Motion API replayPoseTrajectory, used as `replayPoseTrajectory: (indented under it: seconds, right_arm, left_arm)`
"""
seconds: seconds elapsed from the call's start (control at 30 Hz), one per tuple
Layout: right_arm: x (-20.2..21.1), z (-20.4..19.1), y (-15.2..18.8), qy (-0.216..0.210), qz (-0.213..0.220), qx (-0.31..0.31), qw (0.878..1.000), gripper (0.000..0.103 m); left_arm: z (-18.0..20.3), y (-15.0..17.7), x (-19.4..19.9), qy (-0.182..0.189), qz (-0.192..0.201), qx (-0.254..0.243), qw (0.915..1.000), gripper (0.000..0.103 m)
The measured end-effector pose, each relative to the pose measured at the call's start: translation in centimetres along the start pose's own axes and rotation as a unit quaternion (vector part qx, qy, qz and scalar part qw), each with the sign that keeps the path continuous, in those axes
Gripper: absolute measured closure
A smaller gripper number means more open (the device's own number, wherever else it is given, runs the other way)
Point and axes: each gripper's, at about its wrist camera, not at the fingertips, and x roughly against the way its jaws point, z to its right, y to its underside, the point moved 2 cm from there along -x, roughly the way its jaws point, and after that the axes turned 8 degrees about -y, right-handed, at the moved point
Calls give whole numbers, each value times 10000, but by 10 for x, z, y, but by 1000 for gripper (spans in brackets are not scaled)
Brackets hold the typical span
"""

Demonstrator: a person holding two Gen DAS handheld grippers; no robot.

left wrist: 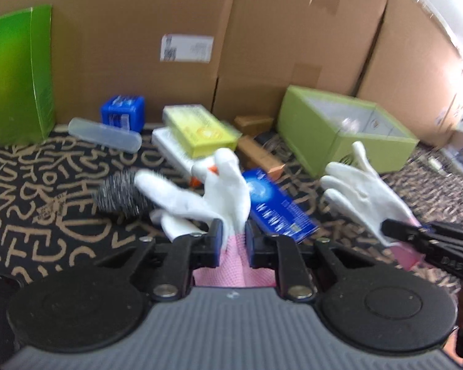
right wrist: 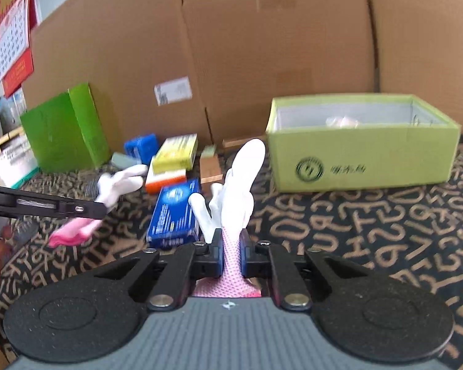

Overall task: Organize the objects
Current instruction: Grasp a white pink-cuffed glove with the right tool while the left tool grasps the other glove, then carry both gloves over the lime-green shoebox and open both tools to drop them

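Currently 2 white gloves (left wrist: 213, 200) (right wrist: 237, 178), each pinched by 1 hand-held gripper (left wrist: 234, 240) (right wrist: 231, 248)

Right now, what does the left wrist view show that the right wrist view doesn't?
Only the left wrist view shows a clear plastic case and a grey wire scrubber. Only the right wrist view shows a wall calendar and the logo on the open green box. Both show each hand-held gripper shut on a white glove with a pink cuff, plus the blue carton.
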Motion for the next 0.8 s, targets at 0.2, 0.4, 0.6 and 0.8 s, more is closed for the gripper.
replayPoseTrajectory:
  seconds: [0.2, 0.4, 0.6, 0.8]
  right_arm:
    - [17, 4, -10, 100, 351, -40, 9993, 91]
    - [24, 13, -10, 166, 464, -156, 9987, 91]
    - [26, 18, -4, 196, 397, -257, 9987, 91]
    - [18, 21, 5, 156, 216, -414, 9988, 91]
  left_arm:
    - [-11, -45, 44, 555, 711, 535, 9945, 91]
    - [-2, -75, 58, 898, 1033, 540, 9891, 93]
    - [16, -46, 33, 533, 399, -82, 9977, 50]
    - [16, 27, -4, 356, -920, -359, 9945, 33]
